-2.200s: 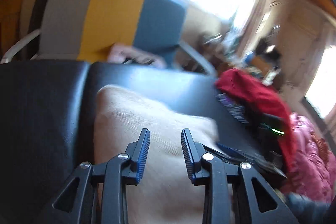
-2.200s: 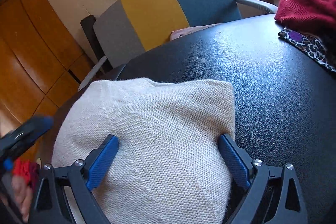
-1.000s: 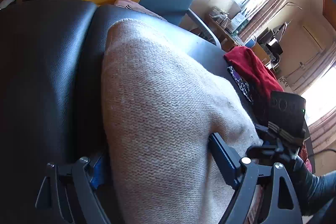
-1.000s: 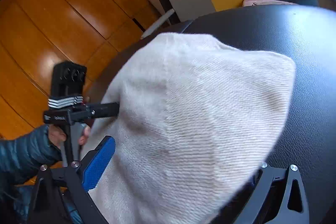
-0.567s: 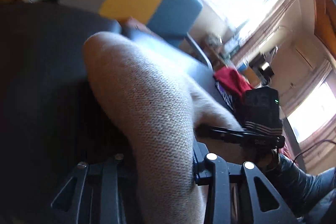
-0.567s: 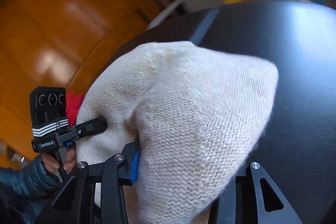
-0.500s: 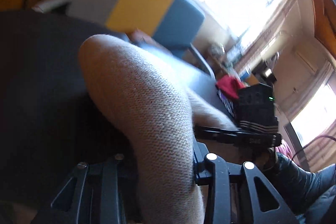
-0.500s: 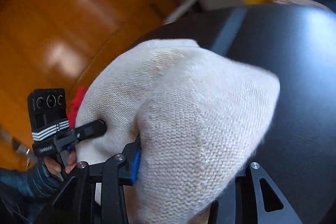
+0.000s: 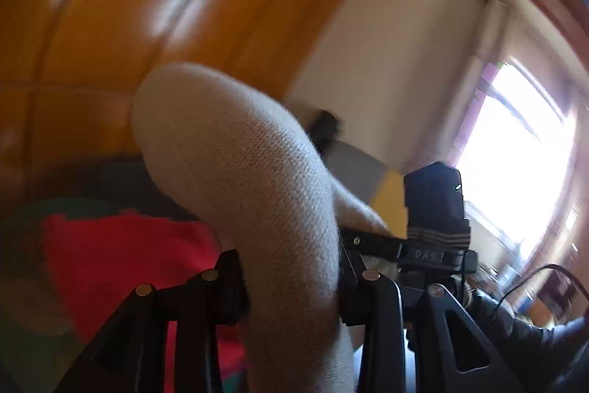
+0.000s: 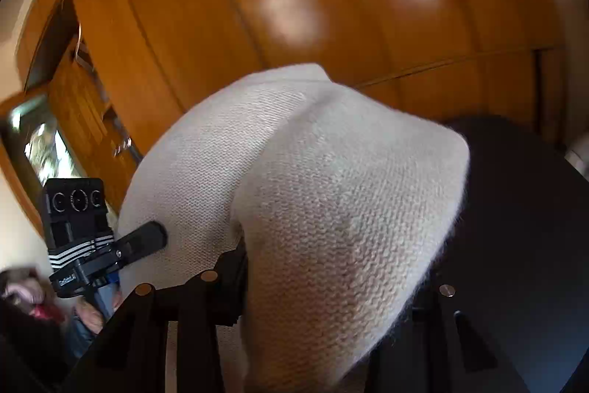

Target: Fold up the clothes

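Note:
A folded cream knitted sweater bulges up between the fingers of my left gripper, which is shut on it. In the right wrist view the same sweater fills the middle, and my right gripper is shut on its thick wad; the right finger is mostly hidden by the knit. Each gripper shows in the other's view: the right gripper clamps the sweater's far side, and the left gripper pinches its left edge. The sweater is held up off the surface.
A red cloth with a green edge lies below the left gripper. Orange wooden wall panels fill the background. The black table lies at the right. A grey and yellow chair and a bright window are behind. A person's sleeve shows at the lower right.
Both grippers closed on the sweater, lifted it off the black table and swung left. The views now face the wooden panels, with the red cloth below.

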Demonstrator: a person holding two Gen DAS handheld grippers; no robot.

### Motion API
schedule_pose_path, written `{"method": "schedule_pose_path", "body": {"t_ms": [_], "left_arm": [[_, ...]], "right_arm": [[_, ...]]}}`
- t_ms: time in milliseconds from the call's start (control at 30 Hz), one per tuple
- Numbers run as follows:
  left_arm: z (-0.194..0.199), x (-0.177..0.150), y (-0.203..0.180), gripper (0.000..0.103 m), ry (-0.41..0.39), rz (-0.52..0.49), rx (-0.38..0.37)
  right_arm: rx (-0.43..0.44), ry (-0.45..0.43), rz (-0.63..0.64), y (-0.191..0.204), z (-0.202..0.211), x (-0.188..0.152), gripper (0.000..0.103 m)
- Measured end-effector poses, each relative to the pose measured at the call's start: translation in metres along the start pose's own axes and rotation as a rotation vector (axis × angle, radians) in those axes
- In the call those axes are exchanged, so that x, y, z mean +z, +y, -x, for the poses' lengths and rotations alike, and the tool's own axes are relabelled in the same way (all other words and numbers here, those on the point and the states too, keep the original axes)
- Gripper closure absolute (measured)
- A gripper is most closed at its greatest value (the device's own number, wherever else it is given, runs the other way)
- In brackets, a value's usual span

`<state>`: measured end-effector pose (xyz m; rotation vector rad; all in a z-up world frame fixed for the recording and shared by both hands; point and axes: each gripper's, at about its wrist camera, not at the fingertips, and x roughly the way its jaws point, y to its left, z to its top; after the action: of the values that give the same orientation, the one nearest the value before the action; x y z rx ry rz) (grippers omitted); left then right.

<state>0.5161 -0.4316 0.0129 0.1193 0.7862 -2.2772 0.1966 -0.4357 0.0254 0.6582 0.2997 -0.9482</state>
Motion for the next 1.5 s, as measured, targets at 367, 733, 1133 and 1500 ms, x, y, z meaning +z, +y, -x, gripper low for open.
{"method": "schedule_pose_path", "body": {"t_ms": [367,733,1133,1500], "left_arm": [[-0.053,-0.042,0.113,0.058,0.167,0.21,0.324],[-0.016,-0.011,0.045,0.036,-0.027,0.019,0.56],[-0.085,-0.044,0.057,0.033,0.166,-0.068,0.587],[-0.066,-0.026,0.02,0.032,0.112,-0.071,0.718]], "right_arm": [[-0.067,0.233,-0.069,-0.046,-0.165,-0.013,0.049],[-0.3,0.029,0.174,0.017,-0.087,-0.003,0.024],[-0.281,0.214,0.268,-0.001,-0.157,-0.049,0.047],[-0.414,0.114,0.211,0.042,-0.119,-0.036,0.034]]}}
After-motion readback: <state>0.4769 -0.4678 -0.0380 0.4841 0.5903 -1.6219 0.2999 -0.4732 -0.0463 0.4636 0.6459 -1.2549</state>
